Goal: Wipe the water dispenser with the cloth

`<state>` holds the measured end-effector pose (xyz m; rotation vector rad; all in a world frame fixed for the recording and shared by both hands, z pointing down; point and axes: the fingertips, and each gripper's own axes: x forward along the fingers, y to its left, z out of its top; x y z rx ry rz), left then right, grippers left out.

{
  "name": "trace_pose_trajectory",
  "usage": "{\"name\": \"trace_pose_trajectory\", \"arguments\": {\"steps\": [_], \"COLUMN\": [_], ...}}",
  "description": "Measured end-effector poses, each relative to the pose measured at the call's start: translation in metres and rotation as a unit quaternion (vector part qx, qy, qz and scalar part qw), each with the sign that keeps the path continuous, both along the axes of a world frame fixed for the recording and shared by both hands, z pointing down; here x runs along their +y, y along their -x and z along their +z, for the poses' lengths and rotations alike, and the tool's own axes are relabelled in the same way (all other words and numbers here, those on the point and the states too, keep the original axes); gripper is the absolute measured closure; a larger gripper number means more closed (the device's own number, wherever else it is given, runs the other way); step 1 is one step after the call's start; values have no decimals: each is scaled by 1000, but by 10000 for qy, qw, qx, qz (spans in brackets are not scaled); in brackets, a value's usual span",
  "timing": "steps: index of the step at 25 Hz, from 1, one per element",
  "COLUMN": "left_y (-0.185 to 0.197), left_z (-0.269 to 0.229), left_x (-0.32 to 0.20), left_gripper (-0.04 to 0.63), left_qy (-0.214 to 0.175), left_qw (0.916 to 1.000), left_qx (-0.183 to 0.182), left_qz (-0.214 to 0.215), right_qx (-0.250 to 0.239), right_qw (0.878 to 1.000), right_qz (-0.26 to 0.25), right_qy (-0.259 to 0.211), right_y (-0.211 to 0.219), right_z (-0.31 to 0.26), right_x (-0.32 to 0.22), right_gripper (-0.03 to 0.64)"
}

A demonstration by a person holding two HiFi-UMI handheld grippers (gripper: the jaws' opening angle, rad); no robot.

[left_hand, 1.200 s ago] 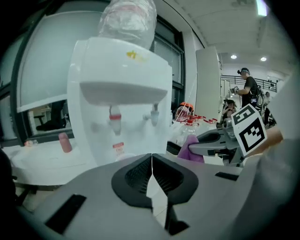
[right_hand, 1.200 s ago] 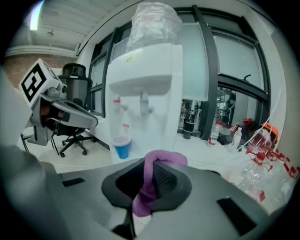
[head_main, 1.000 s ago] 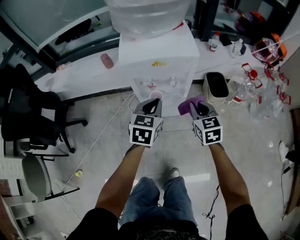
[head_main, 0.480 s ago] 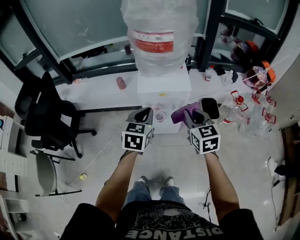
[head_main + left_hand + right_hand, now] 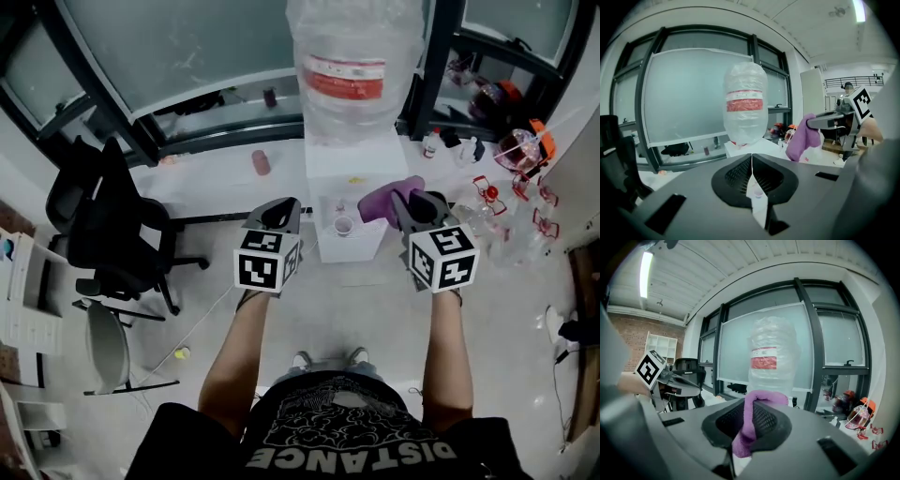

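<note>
1. "DISTANCE" printed across the black shirt; red label on the bottle atop the water dispenser, too blurred to read.
2. Purple cloth clamped in the right gripper, beside the water dispenser's right front.
3. Left gripper closed, holding nothing, left of the water dispenser.

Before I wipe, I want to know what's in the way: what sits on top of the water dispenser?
A big plastic-wrapped water bottle with a red label stands on the water dispenser. It covers the top's middle, so its neck cannot be seen.
</note>
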<state>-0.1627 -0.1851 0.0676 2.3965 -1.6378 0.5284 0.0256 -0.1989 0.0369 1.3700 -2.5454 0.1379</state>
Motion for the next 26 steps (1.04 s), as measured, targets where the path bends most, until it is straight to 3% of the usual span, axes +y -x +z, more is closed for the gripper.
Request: {"name": "trace_pose_trajectory", "arguments": {"steps": [11, 26], "left_y": [25, 29], "left_z": [-40, -48], "left_x": [-6, -9], "left_gripper": [569, 569], "left_qy": [-399, -505], "left_qw": [9990, 9984], "left_qx": [196, 269], "left_qz": [42, 28], "right_qx": [-154, -69], "right_qw": [9993, 9993], "right_qz": [233, 221], "right_qy": [-266, -290], "right_y": [13, 21], "right_z": [-28, -30], "right_x": [14, 17], "right_gripper": [584, 584]}}
